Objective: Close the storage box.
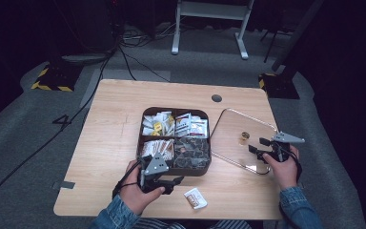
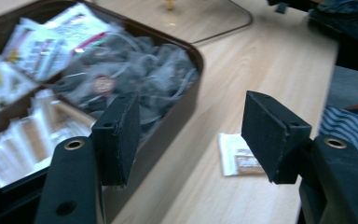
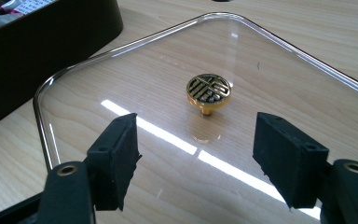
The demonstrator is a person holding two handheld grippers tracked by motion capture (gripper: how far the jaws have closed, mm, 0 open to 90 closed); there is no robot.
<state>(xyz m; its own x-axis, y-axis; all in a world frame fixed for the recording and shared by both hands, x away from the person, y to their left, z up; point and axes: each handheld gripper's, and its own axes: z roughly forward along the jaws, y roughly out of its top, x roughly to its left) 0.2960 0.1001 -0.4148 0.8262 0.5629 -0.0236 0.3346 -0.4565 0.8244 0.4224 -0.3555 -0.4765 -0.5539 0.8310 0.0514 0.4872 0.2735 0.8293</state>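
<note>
Clear rounded-square glass lid (image 3: pixel 270 65) with gold round knob (image 3: pixel 208 89) lies flat on the wooden counter (image 1: pixel 109 138) before the released right claw (image 3: pixel 196 154), beside the brown compartmented box (image 1: pixel 145 143), while the left claw (image 2: pixel 191 135) gapes empty.

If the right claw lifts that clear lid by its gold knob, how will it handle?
The lid looks like rigid glass: probably heavy, breakable. The small round knob may slip between the pads, and the lid could swing. The right claw stands open before it.
</note>
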